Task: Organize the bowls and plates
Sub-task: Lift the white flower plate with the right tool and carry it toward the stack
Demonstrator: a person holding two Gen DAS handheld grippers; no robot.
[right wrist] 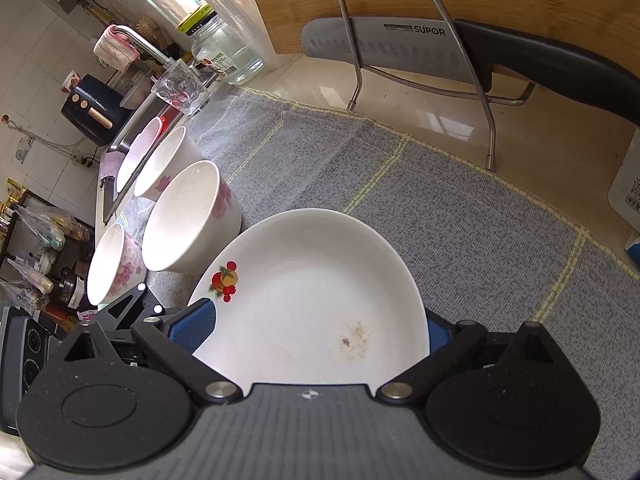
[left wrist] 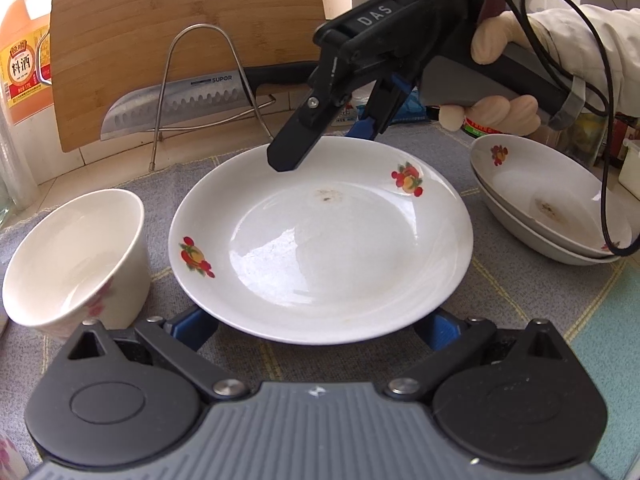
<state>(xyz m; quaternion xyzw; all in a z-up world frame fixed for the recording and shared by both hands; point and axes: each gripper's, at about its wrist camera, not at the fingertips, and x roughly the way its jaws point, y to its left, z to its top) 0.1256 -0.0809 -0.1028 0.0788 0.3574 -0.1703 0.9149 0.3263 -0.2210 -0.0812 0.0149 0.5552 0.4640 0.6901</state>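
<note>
A white plate [left wrist: 320,240] with fruit decals and a brown stain lies on the grey mat [left wrist: 168,184]. My left gripper [left wrist: 316,330] is open at the plate's near rim, and its blue pads [left wrist: 196,328] are tucked under the edge. My right gripper [left wrist: 320,144] is open astride the far rim, one black finger over the plate and the other behind and below it. In the right wrist view the plate [right wrist: 312,292] fills the gap of the right gripper [right wrist: 316,328], with one pad [right wrist: 196,326] over it and the other behind. I cannot tell whether the plate is lifted.
Two stacked plates [left wrist: 552,208] sit at the right and a white flowered bowl [left wrist: 76,256] at the left. Several more bowls [right wrist: 192,216] line the mat toward the sink [right wrist: 120,136]. Behind stand a wire rack [left wrist: 200,92] with a knife [left wrist: 176,108], a cutting board [left wrist: 180,12] and a bottle [left wrist: 24,48].
</note>
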